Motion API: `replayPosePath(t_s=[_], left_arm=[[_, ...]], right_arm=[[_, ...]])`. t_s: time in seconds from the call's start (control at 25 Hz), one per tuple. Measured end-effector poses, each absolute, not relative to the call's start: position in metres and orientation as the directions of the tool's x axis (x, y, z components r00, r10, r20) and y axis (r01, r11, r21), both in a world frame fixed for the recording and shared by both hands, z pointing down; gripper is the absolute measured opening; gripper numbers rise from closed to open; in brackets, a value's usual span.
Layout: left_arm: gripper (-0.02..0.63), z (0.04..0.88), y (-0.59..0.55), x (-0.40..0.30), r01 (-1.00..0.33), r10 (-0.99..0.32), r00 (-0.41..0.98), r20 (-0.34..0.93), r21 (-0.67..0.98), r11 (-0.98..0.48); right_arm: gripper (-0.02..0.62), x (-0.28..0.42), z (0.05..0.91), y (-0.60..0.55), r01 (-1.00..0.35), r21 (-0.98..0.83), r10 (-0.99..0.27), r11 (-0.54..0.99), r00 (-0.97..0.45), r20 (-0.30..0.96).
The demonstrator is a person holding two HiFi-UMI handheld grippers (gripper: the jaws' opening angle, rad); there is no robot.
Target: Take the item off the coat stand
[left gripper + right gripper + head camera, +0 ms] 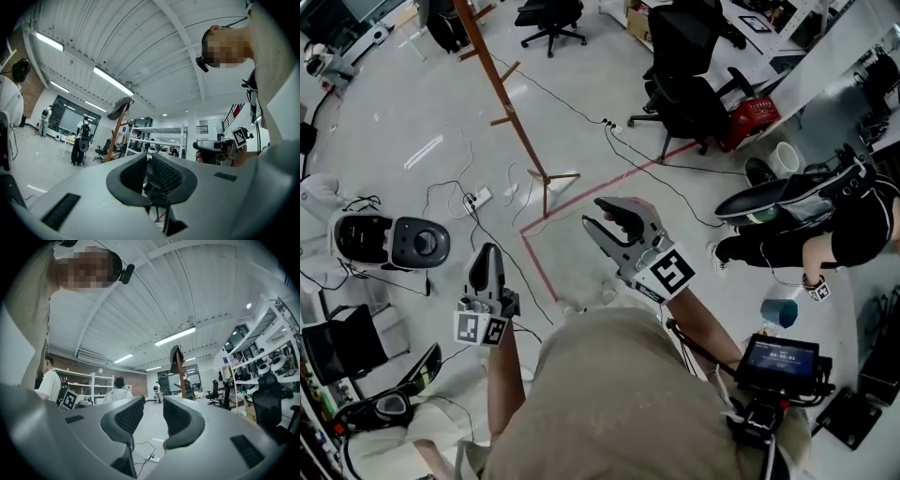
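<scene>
Head view: left claw (487,253) and right claw (602,216) held over a glossy pale floor (412,122) crossed by cables (562,103) and red tape (581,203), wooden coat stand (502,89) beyond; left gripper view: jaws together, empty, dark cap (120,107) atop the stand; right gripper view: jaws apart, empty, cap atop the stand.

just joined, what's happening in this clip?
A person holds a gripper in each hand, facing a wooden coat stand across the office floor. A dark item hangs at its top, untouched. The left gripper is shut and empty; the right gripper is open and empty. Neither has reached the stand.
</scene>
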State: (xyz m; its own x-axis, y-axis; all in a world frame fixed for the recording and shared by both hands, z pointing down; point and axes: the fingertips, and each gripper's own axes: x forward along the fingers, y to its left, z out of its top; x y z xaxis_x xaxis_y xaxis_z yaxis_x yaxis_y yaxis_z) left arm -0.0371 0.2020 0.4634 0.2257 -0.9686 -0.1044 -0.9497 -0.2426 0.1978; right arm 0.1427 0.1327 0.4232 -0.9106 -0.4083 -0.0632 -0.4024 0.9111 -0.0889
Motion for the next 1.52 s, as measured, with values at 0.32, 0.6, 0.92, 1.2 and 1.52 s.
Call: replayPosePath(t_s=[0.32,0.6,0.92,1.2,1.52], left_arm=[[0.029,0.464,0.199,-0.012,-0.967,-0.977,0.177,-0.117,0.163,-0.194],[0.115,0.482,0.208,-0.017,-0.967,-0.988,0.124,-0.090,0.211,-0.140],[0.127,0.483,0.215,-0.058,-0.966,-0.989,0.098,-0.107,0.227,-0.121],[0.127,0.466,0.199,-0.095,-0.962,-0.983,0.129,-0.132,0.223,-0.156],[0.140,0.485,0.197,-0.132,-0.954,-0.977,0.149,-0.154,0.238,-0.183]], right_arm=[[0.115,0.182,0.425,0.120,-0.382,-0.106,-0.393,0.918,-0.914,-0.103],[0.115,0.172,0.444,0.115,-0.357,-0.138,-0.369,0.924,-0.927,-0.074],[0.115,0.126,0.444,0.115,-0.351,-0.103,-0.357,0.931,-0.933,-0.042],[0.115,0.087,0.427,0.106,-0.349,-0.071,-0.353,0.934,-0.935,-0.045],[0.115,0.049,0.439,0.111,-0.370,-0.053,-0.373,0.927,-0.926,-0.063]])
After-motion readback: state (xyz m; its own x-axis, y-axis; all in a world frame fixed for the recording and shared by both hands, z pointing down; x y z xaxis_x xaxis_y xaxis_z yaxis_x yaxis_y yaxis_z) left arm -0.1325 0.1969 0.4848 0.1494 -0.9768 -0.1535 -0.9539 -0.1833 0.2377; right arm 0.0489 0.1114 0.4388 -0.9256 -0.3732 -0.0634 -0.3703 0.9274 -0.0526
